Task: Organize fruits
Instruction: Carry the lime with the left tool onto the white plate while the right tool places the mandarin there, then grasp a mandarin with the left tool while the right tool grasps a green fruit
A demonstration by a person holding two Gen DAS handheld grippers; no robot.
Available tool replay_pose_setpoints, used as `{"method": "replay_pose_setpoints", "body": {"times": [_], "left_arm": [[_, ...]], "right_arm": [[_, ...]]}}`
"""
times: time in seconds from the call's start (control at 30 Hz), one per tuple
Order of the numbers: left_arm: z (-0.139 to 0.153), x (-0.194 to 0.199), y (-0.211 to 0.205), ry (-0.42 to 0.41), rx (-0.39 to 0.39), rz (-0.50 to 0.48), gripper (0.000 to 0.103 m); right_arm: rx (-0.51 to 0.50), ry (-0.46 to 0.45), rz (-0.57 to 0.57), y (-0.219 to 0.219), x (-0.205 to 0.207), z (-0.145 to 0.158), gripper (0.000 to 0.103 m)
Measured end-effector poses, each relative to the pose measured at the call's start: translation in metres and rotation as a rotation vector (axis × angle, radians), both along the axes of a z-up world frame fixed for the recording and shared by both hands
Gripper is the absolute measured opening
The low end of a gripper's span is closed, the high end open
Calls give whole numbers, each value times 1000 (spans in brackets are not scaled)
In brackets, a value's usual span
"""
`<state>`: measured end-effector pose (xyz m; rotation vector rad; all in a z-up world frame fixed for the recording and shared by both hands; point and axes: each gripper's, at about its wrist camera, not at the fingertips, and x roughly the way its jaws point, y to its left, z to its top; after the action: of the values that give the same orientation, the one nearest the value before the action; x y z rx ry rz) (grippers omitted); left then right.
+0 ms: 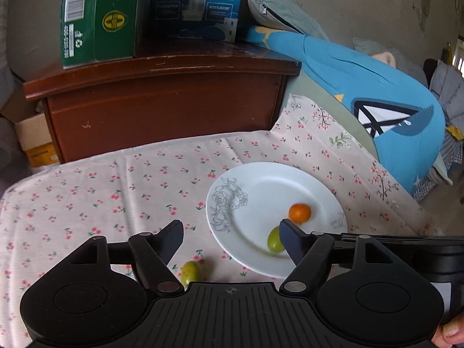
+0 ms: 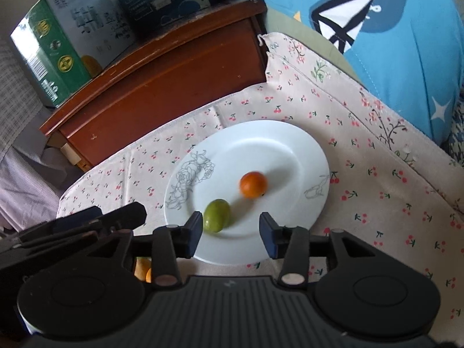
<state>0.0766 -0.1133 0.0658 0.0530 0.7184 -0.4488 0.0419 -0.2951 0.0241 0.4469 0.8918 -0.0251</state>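
A white plate with a grey rose drawing sits on the cherry-print cloth. On it lie an orange fruit and a green fruit. Another green fruit lies on the cloth left of the plate, just in front of my left gripper's body. My left gripper is open and empty, over the plate's left edge. My right gripper is open and empty above the plate's near edge, with the green fruit by its left finger. An orange fruit shows partly under the right gripper.
A brown wooden cabinet stands behind the cloth, with a green box and a blue box on top. A blue cushion lies at the right. My left gripper shows at the right wrist view's left.
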Motion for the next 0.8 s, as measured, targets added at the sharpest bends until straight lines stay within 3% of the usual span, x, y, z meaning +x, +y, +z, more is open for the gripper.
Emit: {"method": "replay_pose_setpoints", "body": {"times": [0.27, 0.8], "left_arm": [[7, -21, 16, 15, 49, 18, 78], [1, -53, 72, 64, 54, 117, 78]], "right_arm": [[-37, -15, 51, 15, -20, 8, 52], [-3, -26, 83, 29, -65, 10, 52]]}}
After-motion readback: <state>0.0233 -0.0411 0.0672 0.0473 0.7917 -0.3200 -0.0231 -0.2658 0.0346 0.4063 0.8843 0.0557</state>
